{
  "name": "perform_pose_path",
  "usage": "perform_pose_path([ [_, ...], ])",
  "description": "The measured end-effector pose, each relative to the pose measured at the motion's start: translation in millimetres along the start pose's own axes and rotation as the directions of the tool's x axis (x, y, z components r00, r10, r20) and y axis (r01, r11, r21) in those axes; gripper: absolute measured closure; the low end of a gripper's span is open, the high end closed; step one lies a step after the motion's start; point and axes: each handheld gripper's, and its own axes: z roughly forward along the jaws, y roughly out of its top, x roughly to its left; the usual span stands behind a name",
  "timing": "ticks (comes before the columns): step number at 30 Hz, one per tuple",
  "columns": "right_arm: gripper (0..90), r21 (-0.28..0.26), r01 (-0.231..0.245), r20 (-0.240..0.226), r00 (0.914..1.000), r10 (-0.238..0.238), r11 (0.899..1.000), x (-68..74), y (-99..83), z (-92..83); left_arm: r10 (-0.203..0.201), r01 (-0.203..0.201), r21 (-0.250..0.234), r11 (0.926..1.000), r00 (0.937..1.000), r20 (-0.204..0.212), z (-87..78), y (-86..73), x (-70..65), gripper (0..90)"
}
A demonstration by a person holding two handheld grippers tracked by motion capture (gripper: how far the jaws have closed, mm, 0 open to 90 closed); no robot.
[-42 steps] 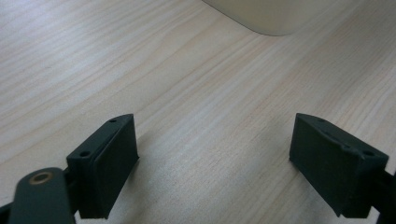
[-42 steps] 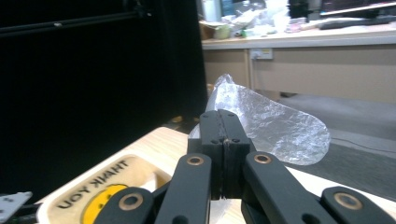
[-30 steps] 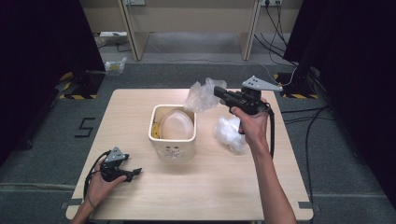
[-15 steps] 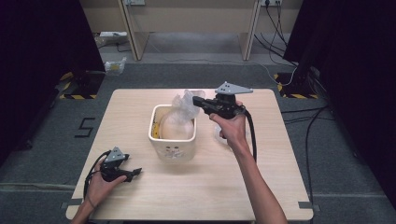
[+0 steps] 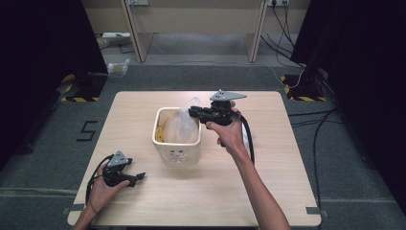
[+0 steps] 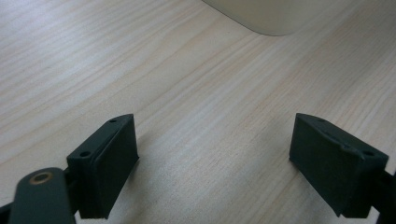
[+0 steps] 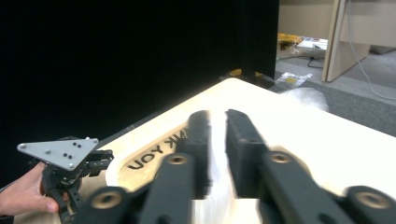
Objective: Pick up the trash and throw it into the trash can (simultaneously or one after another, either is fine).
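Observation:
A cream bin (image 5: pixel 177 151) stands mid-table with a crumpled clear plastic bag (image 5: pixel 182 127) resting in it over something yellow (image 5: pixel 164 132). My right gripper (image 5: pixel 192 113) hovers level over the bin's far right rim. Its jaws have just been opening. In the right gripper view they (image 7: pixel 217 140) stand a little apart, with white plastic (image 7: pixel 215 168) still in the gap. That view also shows the bin's lettered rim (image 7: pixel 149 156) below them. My left gripper (image 5: pixel 139 177) rests on the table at the front left, open with nothing between its jaws (image 6: pixel 215 154). The bin's wall (image 6: pixel 266 14) lies ahead of it.
A second crumpled plastic bag (image 5: pixel 248 139) lies on the table behind my right hand. The other hand's gripper (image 7: pixel 70 177) shows low at the left of the right gripper view. Cables and a small bag (image 5: pixel 117 67) lie on the floor beyond the table.
My right gripper carried the plastic bag leftward and down from the table's far right to the bin, where the bag now sits. The left hand stayed put.

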Motion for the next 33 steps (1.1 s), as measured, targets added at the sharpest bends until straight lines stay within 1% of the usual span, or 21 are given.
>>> perform_pose_path([
  [3, 65.4, 0.006, -0.009, 0.009, 0.9999, 0.008, 1.000, -1.3, -0.6, -0.6, 0.000, 0.000, 0.000, 1.0000, 1.0000, 0.000, 0.0, 0.0, 0.0, 14.2],
  [8, 64.8, -0.001, 0.001, 0.025, 0.9997, -0.001, 1.000, -3.3, 1.9, -7.1, -0.001, 0.001, -0.001, 1.0000, 1.0000, 0.000, 0.1, 0.0, -0.1, 14.2],
  [12, 62.6, 0.011, 0.005, 0.075, 0.9971, -0.006, 1.000, -11.5, 0.8, -14.7, -0.001, 0.001, 0.000, 1.0000, 1.0000, 0.000, 0.0, 0.0, 0.0, 14.2],
  [14, 61.4, 0.015, -0.001, 0.105, 0.9945, -0.001, 1.000, -16.9, -1.6, -19.2, 0.000, 0.000, 0.000, 1.0000, 1.0000, 0.000, 0.0, 0.0, 0.0, 14.2],
  [15, 60.1, 0.020, -0.015, 0.124, 0.9922, 0.012, 1.000, -22.2, -4.4, -24.4, 0.000, 0.000, 0.000, 1.0000, 1.0000, 0.000, 0.0, 0.0, 0.0, 14.3],
  [16, 60.1, 0.020, -0.015, 0.124, 0.9922, 0.012, 1.000, -22.2, -4.4, -24.4, 0.000, 0.000, 0.000, 1.0000, 1.0000, 0.000, 0.0, 0.0, 0.0, 14.3],
  [17, 59.2, 0.018, -0.018, 0.142, 0.9897, 0.015, 1.000, -26.8, -6.7, -28.5, 0.000, 0.000, 0.000, 1.0000, 1.0000, 0.000, 0.0, 0.0, 0.0, 14.2],
  [19, 58.6, 0.018, -0.020, 0.148, 0.9888, 0.017, 1.000, -29.2, -8.1, -30.8, 0.000, 0.000, 0.000, 1.0000, 1.0000, 0.000, 0.0, 0.0, 0.1, 14.2],
  [23, 54.5, 0.028, -0.031, 0.191, 0.9813, 0.025, 0.999, -37.0, -13.8, -39.0, 0.000, 0.000, 0.000, 1.0000, 1.0000, 0.000, 0.0, 0.0, 0.0, 14.2],
  [25, 52.8, 0.040, -0.029, 0.221, 0.9750, 0.020, 0.999, -39.9, -16.4, -41.9, 0.000, 0.000, 0.000, 1.0000, 1.0000, 0.000, 0.0, 0.0, 0.0, 14.2],
  [26, 51.3, 0.052, -0.029, 0.245, 0.9694, 0.016, 0.998, -43.1, -19.8, -44.1, -0.001, 0.001, 0.000, 1.0000, 1.0000, 0.000, 0.0, 0.0, 0.0, 14.2],
  [31, 48.7, 0.062, -0.041, 0.279, 0.9600, 0.022, 0.997, -49.8, -27.9, -48.7, -0.001, 0.001, 0.000, 1.0000, 1.0000, 0.000, 0.0, 0.0, 0.0, 14.2],
  [32, 47.3, 0.069, -0.041, 0.297, 0.9548, 0.018, 0.997, -52.0, -30.1, -50.4, -0.001, 0.001, 0.000, 1.0000, 1.0000, 0.000, 0.0, 0.0, 0.0, 14.2],
  [33, 46.2, 0.070, -0.044, 0.306, 0.9517, 0.020, 0.997, -52.9, -31.2, -51.0, 0.000, 0.000, 0.000, 1.0000, 1.0000, 0.000, 0.1, 0.0, 0.0, 14.2],
])
